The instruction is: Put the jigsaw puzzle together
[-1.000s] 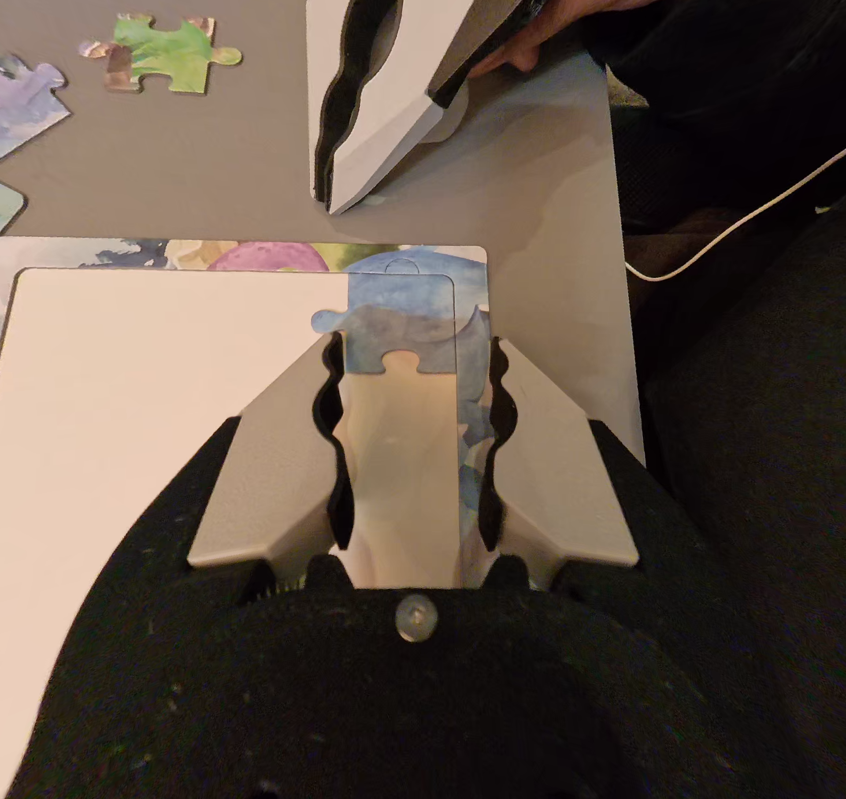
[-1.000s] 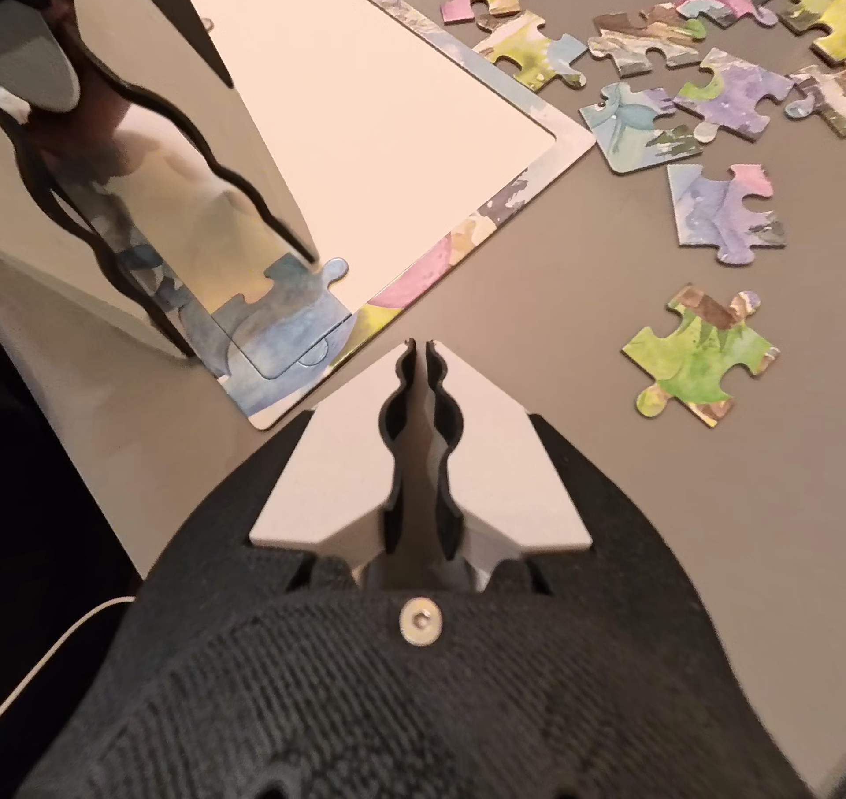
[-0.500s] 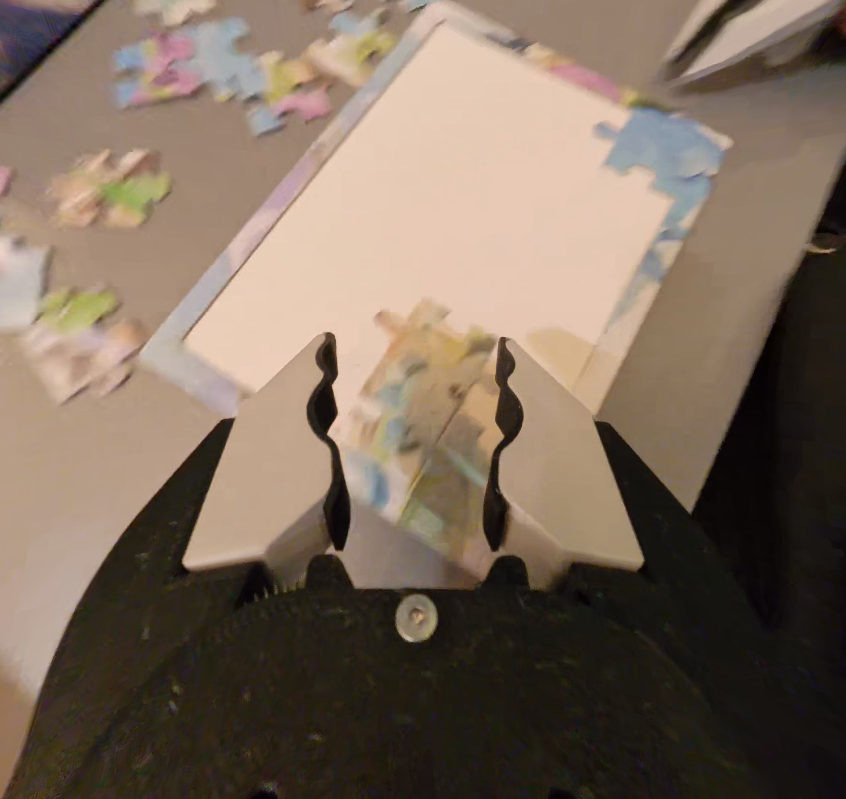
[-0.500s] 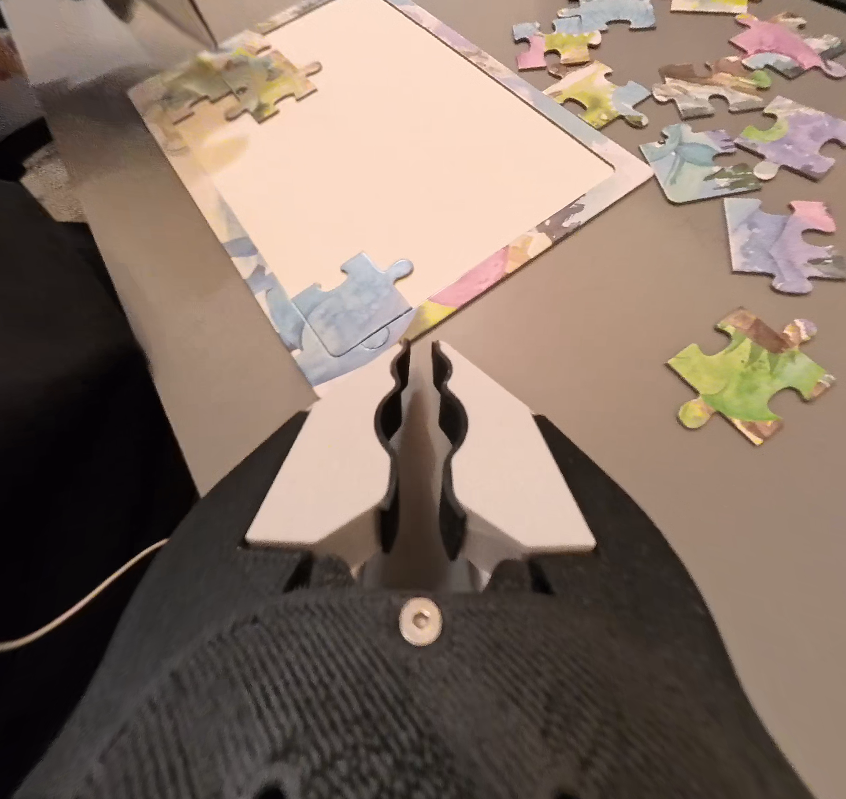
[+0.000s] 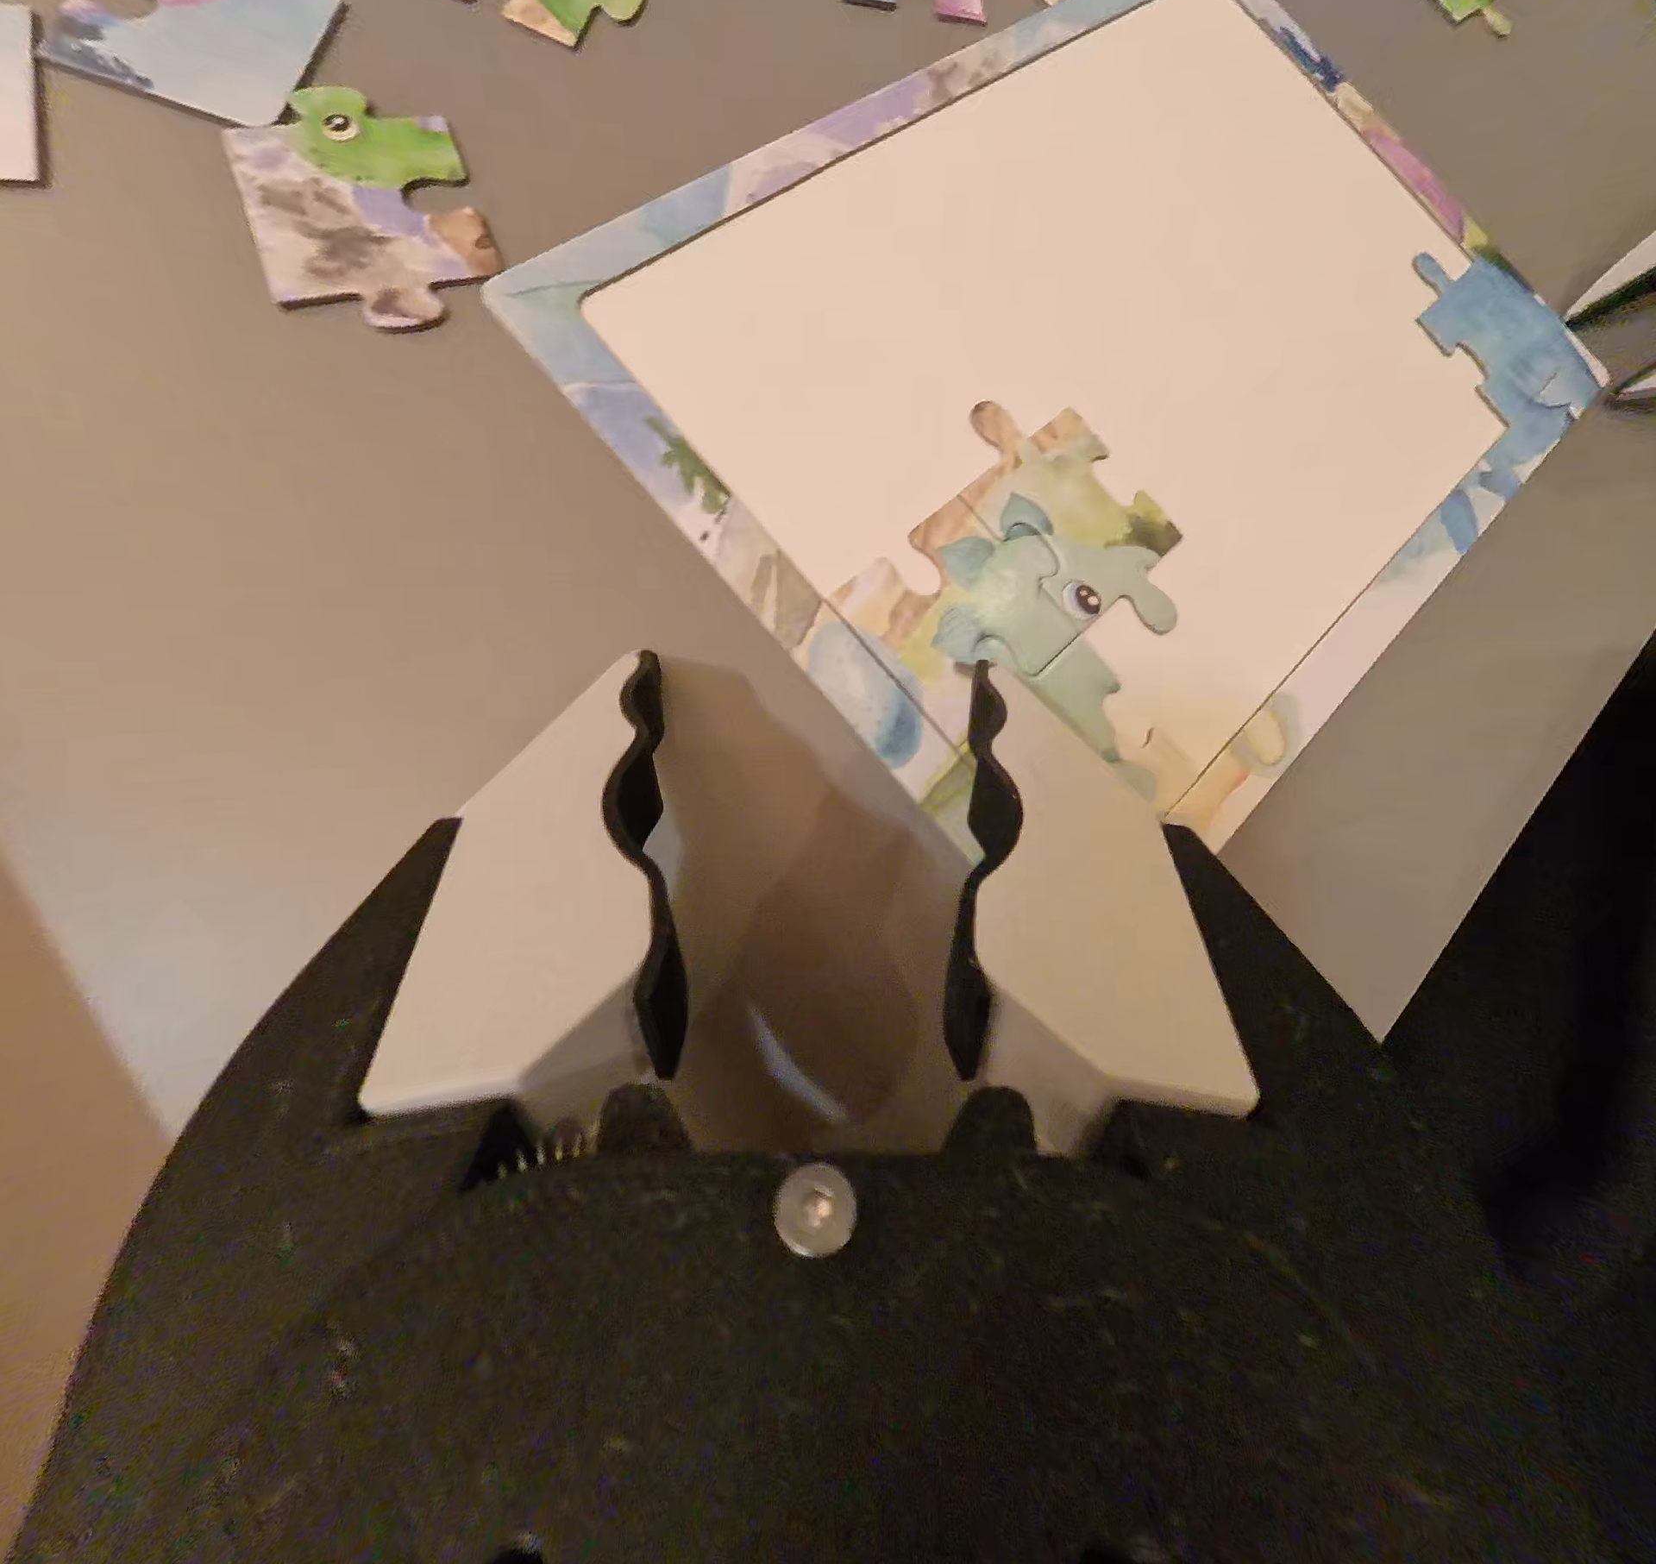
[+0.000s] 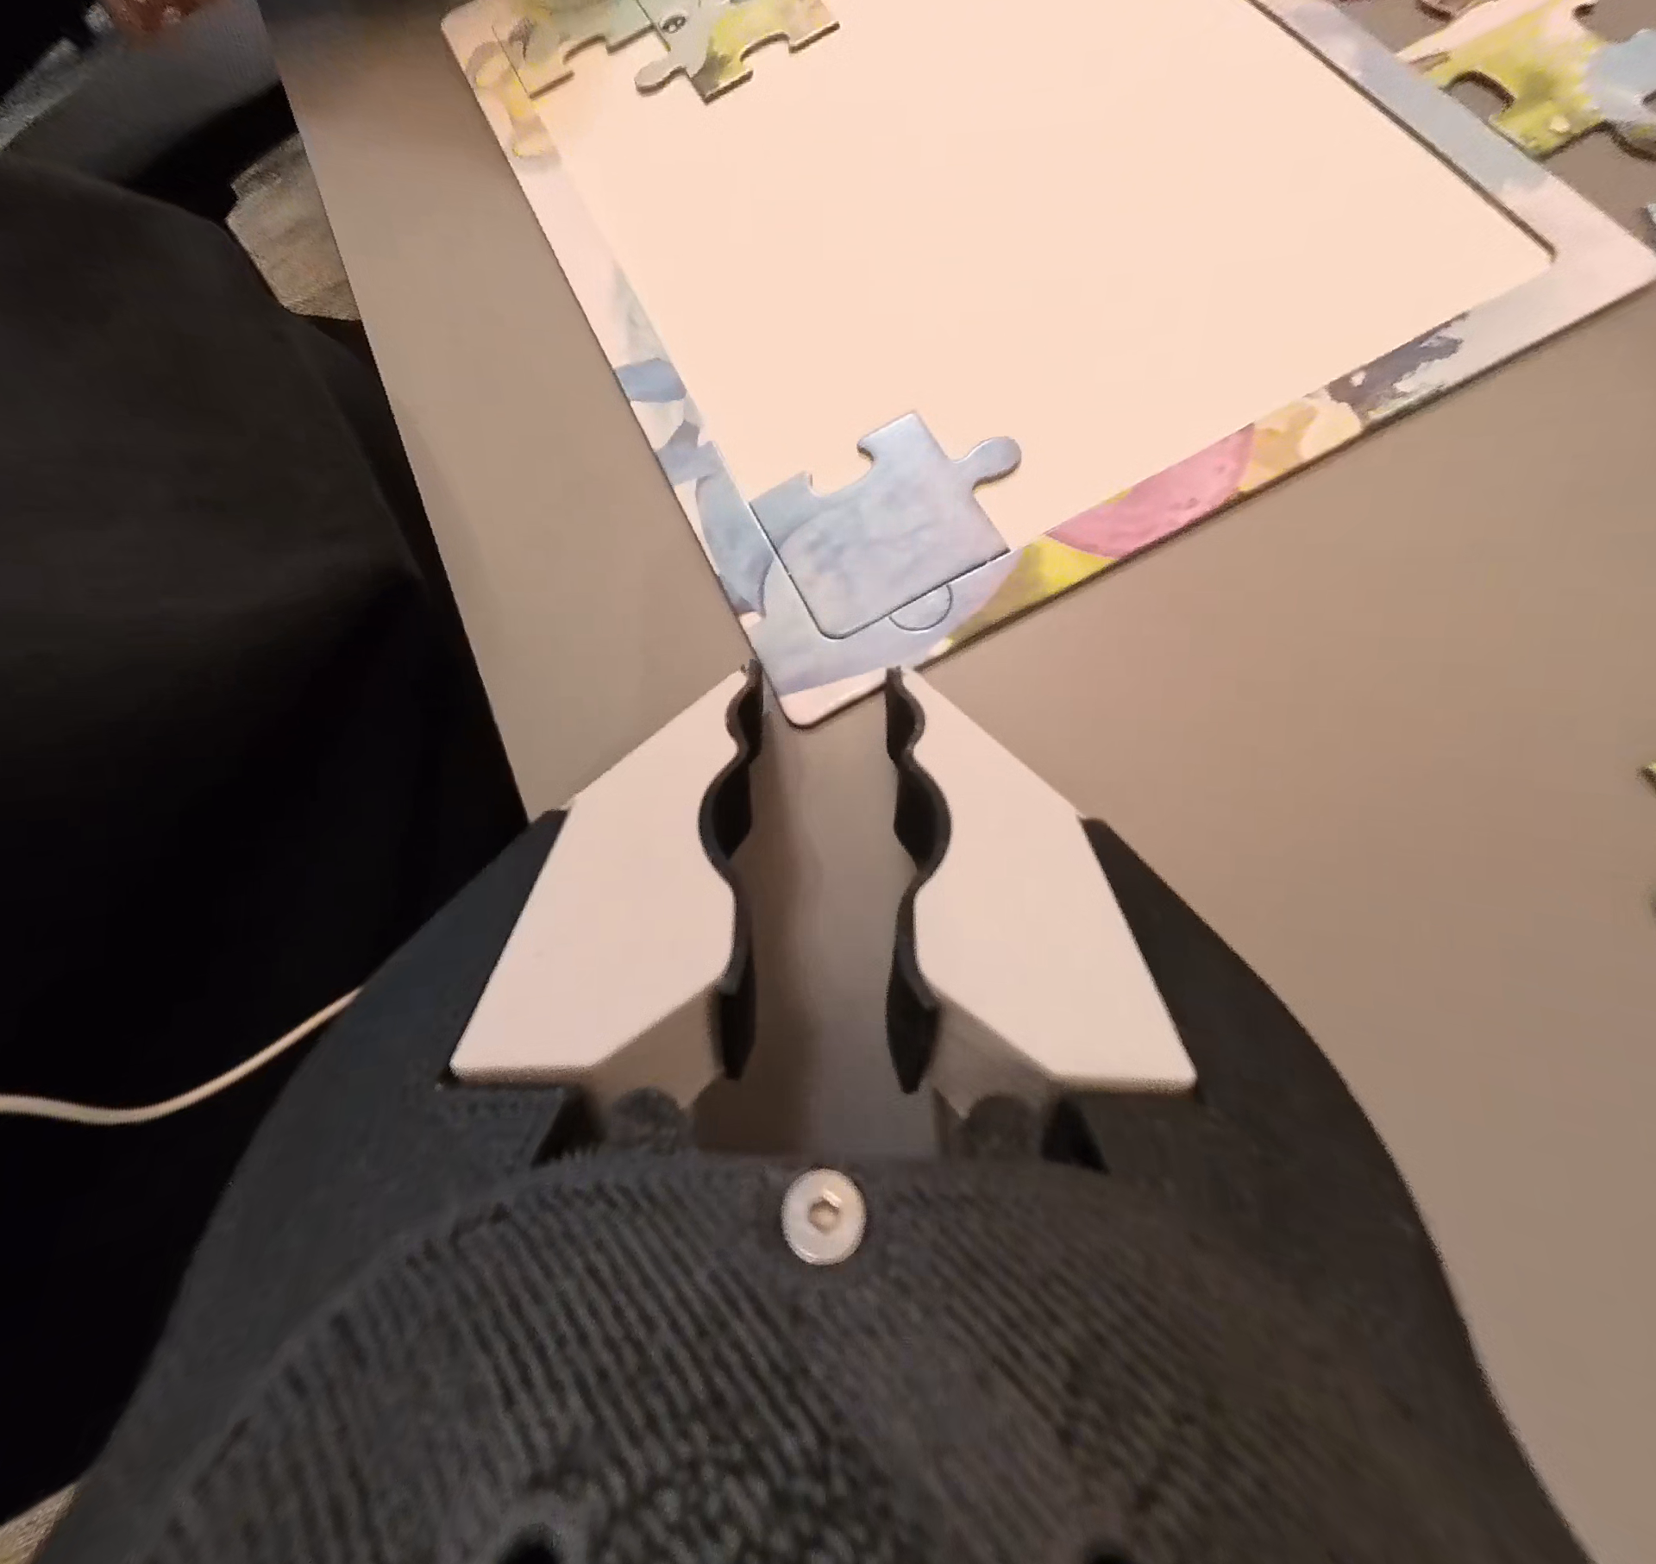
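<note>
The puzzle tray (image 5: pixel 538 295) has a painted rim and a bare cream bed. Two or three joined pieces (image 5: pixel 1030 589) with a blue-green creature lie in its near corner in the left wrist view. A blue piece (image 5: pixel 1479 329) sits in the far right corner. My left gripper (image 5: pixel 811 669) is open and empty, its tips just short of the joined pieces. In the right wrist view my right gripper (image 6: pixel 824 678) is open a little and empty, right at the tray (image 6: pixel 1586 266) corner that holds the blue piece (image 6: pixel 887 526). The joined pieces (image 6: pixel 681 6) lie at the far corner.
Several loose pieces lie on the grey table beyond the tray, such as a green and purple one (image 5: pixel 358 212) and a yellow-green one (image 6: pixel 1523 60). The table edge (image 6: pixel 403 356) runs close along the tray, with dark cloth and a white cable (image 6: pixel 179 1100) beside it. Some 30 cm of space lies between my two pairs of fingers.
My left gripper has swung from the blue piece's corner to the corner with the joined pieces. My right gripper has come up to the blue corner and its jaws have parted a little.
</note>
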